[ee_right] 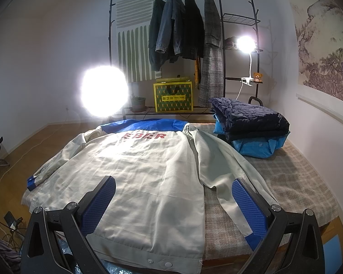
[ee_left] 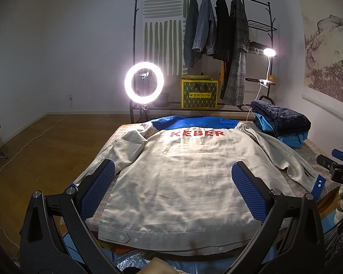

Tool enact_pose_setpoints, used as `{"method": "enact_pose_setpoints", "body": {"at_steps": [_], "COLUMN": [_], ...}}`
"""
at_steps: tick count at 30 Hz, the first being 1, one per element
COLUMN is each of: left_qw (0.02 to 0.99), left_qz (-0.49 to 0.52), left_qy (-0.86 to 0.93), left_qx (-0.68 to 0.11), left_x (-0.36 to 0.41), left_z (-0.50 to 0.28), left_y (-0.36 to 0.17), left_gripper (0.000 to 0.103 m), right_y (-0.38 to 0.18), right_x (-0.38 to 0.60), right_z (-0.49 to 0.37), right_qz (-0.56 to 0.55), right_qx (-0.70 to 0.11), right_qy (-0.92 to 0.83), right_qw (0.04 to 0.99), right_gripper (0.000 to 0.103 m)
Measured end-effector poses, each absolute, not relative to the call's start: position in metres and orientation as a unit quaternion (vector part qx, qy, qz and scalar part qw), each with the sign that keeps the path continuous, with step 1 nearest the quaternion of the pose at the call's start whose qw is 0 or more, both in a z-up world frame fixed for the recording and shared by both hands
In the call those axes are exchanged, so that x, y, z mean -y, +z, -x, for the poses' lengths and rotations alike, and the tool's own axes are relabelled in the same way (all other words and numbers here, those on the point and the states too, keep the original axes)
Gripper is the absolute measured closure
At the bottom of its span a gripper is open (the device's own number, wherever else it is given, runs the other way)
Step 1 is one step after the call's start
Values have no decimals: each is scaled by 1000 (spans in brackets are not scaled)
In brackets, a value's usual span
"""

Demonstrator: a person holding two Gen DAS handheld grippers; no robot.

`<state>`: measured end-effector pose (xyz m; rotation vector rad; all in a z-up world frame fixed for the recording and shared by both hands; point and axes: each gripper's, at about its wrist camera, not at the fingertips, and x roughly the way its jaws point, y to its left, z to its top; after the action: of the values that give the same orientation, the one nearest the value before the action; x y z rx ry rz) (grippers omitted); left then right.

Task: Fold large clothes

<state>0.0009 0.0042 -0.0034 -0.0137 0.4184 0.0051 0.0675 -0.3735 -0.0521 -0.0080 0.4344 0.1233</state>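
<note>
Left wrist view: the left gripper (ee_left: 172, 191) hangs above the near edge of the surface (ee_left: 317, 148), jaws spread wide, nothing between its blue pads (ee_left: 98, 189). Beneath it the pale grey jacket (ee_left: 185, 175) lies back-up and flat, hem along the near edge, blue yoke toward the far edge, red lettering (ee_left: 197, 133) just under the yoke. One sleeve is bent along the left edge; the other runs to the right edge, ending in a blue cuff (ee_left: 319, 186). In the right wrist view, the right gripper (ee_right: 173, 199) hovers over the jacket's right side, also spread wide and empty, one pad over the back panel, the other above the sleeve. At the far right corner sits a stack of folded clothes (ee_right: 251, 125), dark navy on top of bright blue.
</note>
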Motion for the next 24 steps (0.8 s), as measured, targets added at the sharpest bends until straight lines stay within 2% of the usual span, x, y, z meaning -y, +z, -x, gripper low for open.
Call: {"method": "enact_pose_setpoints", "body": {"at_steps": [24], "left_qw": [978], "left_qz": [7], "left_qy": [3], "left_qx": [-208], "left_x": [-4], "left_z": [-1], "left_y": [-4], "left_gripper": [0], "right_y": [-53], "right_x": [373], "right_z": [-67], "right_qz": [2], "right_qx": [-216], "right_qy": [61], "right_qw": [974], "right_gripper": [0]}}
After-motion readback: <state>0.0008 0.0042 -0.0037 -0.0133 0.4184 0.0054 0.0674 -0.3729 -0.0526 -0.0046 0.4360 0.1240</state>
